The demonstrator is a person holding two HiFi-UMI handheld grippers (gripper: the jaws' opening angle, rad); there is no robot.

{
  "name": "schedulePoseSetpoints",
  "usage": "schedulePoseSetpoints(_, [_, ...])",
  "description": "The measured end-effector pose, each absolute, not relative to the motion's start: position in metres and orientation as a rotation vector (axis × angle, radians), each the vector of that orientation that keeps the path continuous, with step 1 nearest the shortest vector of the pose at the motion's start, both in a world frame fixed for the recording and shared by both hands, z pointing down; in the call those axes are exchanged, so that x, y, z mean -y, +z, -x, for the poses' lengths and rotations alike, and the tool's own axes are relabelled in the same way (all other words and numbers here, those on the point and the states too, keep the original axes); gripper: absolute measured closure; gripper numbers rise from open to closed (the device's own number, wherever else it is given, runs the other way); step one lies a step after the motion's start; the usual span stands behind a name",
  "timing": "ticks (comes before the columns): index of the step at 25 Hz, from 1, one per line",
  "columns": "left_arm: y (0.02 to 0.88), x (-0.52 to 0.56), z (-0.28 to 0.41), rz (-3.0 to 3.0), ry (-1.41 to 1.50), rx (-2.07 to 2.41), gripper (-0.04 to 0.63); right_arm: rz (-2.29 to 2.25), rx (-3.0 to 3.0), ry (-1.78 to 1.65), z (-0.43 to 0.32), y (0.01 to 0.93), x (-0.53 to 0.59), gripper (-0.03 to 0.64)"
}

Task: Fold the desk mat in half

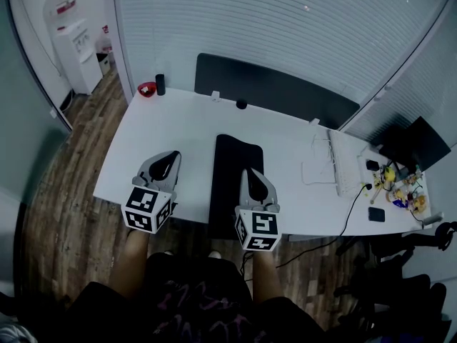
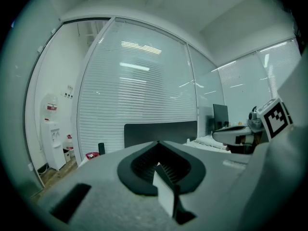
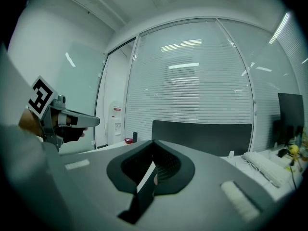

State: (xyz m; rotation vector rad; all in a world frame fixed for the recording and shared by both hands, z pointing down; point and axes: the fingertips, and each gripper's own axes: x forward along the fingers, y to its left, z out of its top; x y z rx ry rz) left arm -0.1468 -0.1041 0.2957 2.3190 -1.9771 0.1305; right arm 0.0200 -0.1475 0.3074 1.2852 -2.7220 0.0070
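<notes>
**Mat on the desk middle, both grippers pressed together and empty**

The desk mat (image 1: 227,163) lies as a narrow dark strip on the white desk (image 1: 178,127), running from the front edge toward the middle; whether it is doubled over cannot be told from the head view. The right gripper (image 1: 248,170) hangs over the mat's right side near the front edge, its jaws pressed together with nothing between them; whether it touches the mat cannot be told. The left gripper (image 1: 173,154) is over bare desk just left of the mat, apart from it; its jaws too meet at a point and hold nothing. Both point away from the person toward the back of the desk.

Behind the mat a small dark round thing (image 1: 241,104) sits near the rear edge, before a dark panel (image 1: 285,91) that stands along the back; at the back left corner a red dish (image 1: 146,88) stands just beside a dark cylinder (image 1: 160,84). To the right, well apart from the mat, lie a white keyboard (image 1: 341,164) and loose white cables (image 1: 314,170); farther right are a dark monitor (image 1: 418,143) and a phone (image 1: 376,214). A water dispenser (image 1: 77,52) stands on the wooden floor at far left.
</notes>
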Motion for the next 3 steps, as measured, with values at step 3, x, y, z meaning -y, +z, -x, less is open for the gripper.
schedulePoseSetpoints(3, [0.2974, 0.1036, 0.1482, -2.323, 0.139, 1.965, 0.597, -1.280, 2.720, 0.004, -0.0167, 0.3077, 0.1468, 0.609])
